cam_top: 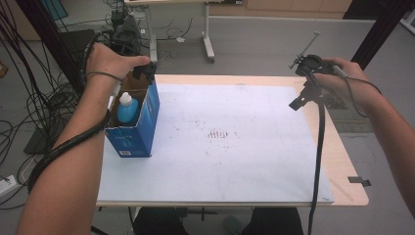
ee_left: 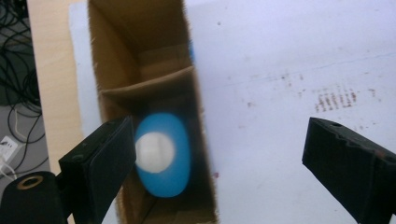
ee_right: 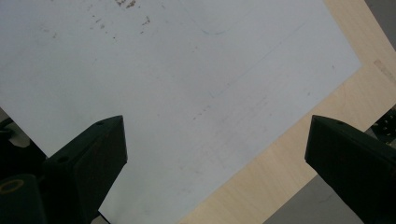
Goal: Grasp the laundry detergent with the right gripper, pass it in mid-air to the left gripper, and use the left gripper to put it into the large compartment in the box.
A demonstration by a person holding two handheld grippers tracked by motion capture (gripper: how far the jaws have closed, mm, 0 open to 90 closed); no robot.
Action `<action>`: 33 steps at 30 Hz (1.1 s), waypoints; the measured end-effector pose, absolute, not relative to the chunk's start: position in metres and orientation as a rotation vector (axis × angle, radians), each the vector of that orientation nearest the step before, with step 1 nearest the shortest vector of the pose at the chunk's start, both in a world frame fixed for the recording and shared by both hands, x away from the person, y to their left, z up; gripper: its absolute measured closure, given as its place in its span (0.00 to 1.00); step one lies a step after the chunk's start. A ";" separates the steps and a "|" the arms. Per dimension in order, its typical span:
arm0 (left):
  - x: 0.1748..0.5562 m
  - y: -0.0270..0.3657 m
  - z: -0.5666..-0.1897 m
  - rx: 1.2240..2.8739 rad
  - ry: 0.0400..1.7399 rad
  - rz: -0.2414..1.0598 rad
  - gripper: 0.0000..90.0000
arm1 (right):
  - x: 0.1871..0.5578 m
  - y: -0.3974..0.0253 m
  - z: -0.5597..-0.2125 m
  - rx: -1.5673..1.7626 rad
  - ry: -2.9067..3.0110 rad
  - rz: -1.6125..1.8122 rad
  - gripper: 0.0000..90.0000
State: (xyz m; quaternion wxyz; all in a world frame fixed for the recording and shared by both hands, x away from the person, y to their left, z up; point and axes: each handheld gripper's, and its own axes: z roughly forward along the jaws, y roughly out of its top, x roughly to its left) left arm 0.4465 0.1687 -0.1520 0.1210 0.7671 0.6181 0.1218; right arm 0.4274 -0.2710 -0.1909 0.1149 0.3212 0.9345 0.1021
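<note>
Bottle (ee_left: 162, 161) sits inside box (cam_top: 147, 122), fingers (ee_left: 107, 158) spread above.

High view: fixed above the near edge, facing forward and down over the whole table (cam_top: 342, 161). Left gripper view: close, straight down into the open box (ee_left: 112, 70) — also seen from above at left. Right gripper view: angled down on the white sheet (ee_right: 187, 70) — shared too.

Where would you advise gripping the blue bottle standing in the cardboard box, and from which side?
Grip the white cap of the blue bottle from straight above: it stands upright, and the walls of the box block its sides. The open left gripper is probably best placed.
</note>
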 end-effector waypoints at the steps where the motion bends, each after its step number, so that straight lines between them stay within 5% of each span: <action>1: 0.448 0.164 -0.151 2.244 1.790 0.356 0.11 | 0.427 -0.271 -0.191 0.947 2.737 0.302 0.06; 33: 0.495 0.027 -0.211 2.361 1.478 0.219 0.12 | 0.412 -0.283 -0.185 1.005 2.712 0.298 0.06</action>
